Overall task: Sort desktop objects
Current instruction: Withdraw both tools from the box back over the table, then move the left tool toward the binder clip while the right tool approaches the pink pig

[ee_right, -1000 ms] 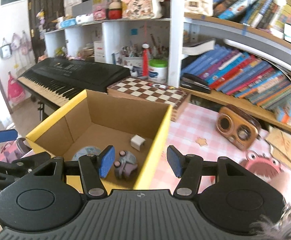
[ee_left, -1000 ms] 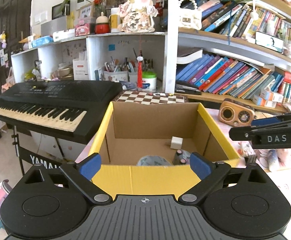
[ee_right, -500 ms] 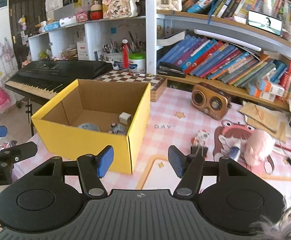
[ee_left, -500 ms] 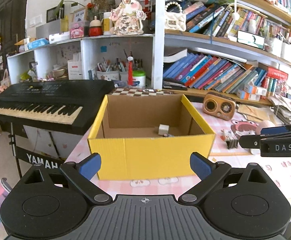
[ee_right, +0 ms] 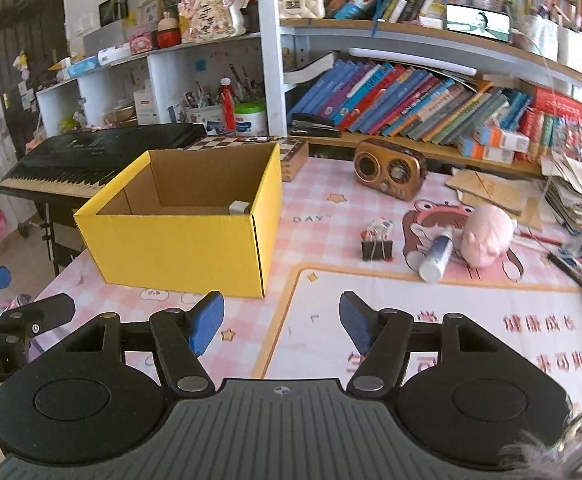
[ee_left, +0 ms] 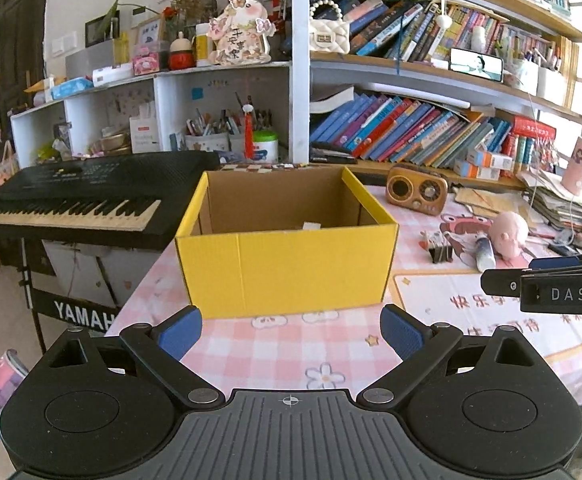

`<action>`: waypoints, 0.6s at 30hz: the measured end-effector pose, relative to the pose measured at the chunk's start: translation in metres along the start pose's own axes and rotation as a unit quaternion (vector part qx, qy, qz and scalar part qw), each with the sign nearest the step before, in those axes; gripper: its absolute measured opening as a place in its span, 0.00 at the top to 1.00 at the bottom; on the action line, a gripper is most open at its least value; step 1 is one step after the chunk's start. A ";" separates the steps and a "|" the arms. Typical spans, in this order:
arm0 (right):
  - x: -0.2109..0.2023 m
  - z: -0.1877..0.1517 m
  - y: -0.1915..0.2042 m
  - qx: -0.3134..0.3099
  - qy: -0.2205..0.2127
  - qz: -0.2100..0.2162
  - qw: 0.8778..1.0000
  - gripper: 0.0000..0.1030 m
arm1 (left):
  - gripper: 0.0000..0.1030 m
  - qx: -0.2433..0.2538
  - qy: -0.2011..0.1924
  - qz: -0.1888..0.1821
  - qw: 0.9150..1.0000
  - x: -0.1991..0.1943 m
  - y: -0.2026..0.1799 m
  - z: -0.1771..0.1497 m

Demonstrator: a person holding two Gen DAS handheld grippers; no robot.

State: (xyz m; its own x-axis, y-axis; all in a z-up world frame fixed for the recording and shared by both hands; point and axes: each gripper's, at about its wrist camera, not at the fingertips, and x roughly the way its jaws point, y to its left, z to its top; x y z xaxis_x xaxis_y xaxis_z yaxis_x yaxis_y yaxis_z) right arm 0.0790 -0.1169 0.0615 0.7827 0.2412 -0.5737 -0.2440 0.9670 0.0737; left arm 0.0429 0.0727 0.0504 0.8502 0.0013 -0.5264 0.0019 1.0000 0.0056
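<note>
So the yellow box (ee_left: 287, 268) sits dead centre in the left wrist view, just above the left gripper (ee_left: 290, 330), whose blue pads are spread wide with nothing in them. In the right wrist view the same box is over at middle left, up and left of the right gripper (ee_right: 281, 322), which is empty too, jaws opening. Still out on the pink tablecloth (ee_right: 319, 208), right of centre: a binder clip (ee_right: 377, 249), a white tube (ee_right: 436, 257) and a pink pig toy (ee_right: 487, 236), all well apart from the pads.
</note>
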 end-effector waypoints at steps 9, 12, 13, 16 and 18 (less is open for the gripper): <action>-0.018 -0.033 0.000 0.018 0.012 -0.023 1.000 0.34 | 0.05 0.013 0.012 -0.012 1.000 -0.011 -0.011 -0.018; -0.023 -0.043 0.000 0.022 0.016 -0.031 0.999 0.34 | 0.05 0.017 0.016 -0.018 1.000 -0.013 -0.015 -0.022; -0.025 -0.045 -0.001 0.023 0.017 -0.034 0.999 0.34 | 0.05 0.017 0.017 -0.019 1.000 -0.013 -0.016 -0.023; -0.029 -0.052 -0.002 0.026 0.018 -0.044 0.999 0.33 | 0.05 0.018 0.021 -0.025 0.999 -0.013 -0.019 -0.026; -0.033 -0.056 -0.004 0.030 0.017 -0.053 0.998 0.32 | 0.05 0.020 0.025 -0.029 0.999 -0.013 -0.022 -0.028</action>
State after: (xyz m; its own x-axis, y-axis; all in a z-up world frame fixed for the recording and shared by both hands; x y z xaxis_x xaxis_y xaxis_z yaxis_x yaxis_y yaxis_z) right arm 0.0221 -0.1330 0.0347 0.7823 0.1358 -0.6080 -0.1260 0.9903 0.0590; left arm 0.0176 0.0511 0.0333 0.8211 -0.0548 -0.5682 0.0717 0.9974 0.0074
